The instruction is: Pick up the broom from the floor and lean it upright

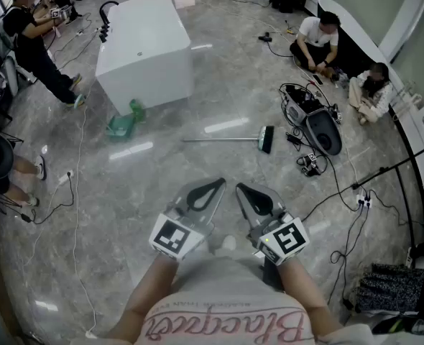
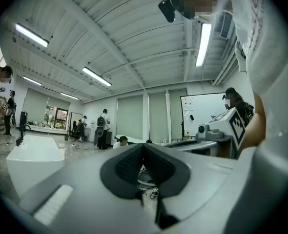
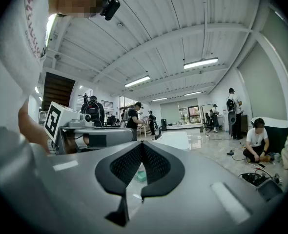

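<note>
Grey marbled floor (image 1: 219,92) lies ahead of you, and the broom is flat on it, not yet touched. Use the white box (image 1: 144,49) as your marker. The broom (image 1: 230,139) lies in front of the box and off to its right. Its thin metal handle points back toward the box and its dark brush head (image 1: 266,139) is at the end away from it. A green dustpan (image 1: 121,126) sits against the box's near corner, apart from the handle tip.

Your left gripper (image 1: 215,185) and right gripper (image 1: 242,189) are level and close to your body, much farther from the box than the broom is. On both, the fingers (image 2: 127,165) are pressed together with nothing between them.

Step closer first. Spread one gripper's fingers before you dip it, so you don't knock the handle and set it rolling. Take the handle crosswise, probably nearer the brush end, where the weight likely sits. The metal looks slick, so steady the free end with your other gripper as you raise it. The box's side looks like the handiest surface to lean it against.
</note>
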Motion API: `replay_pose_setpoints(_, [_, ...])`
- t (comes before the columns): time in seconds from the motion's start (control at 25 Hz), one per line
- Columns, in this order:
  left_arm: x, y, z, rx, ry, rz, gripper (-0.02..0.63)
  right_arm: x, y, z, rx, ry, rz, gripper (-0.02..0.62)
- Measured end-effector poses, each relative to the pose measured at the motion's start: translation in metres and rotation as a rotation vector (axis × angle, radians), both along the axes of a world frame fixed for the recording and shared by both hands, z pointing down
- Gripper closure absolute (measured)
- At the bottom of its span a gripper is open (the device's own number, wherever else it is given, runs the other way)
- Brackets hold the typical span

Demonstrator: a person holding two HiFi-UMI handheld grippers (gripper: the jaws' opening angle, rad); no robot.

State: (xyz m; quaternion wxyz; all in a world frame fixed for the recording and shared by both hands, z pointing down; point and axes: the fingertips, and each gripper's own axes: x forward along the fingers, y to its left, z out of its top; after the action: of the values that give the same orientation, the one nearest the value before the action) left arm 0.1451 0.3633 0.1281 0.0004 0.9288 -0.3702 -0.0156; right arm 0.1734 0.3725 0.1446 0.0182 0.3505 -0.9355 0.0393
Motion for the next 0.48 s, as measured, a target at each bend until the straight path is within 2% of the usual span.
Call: replay_pose_setpoints(0.48, [0.0016, 0.0025, 0.0003, -0.006, 0.011, -0.002, 0.606, 0.0074, 0.0033, 0.0013, -0.008, 0.001, 0.022, 0.595])
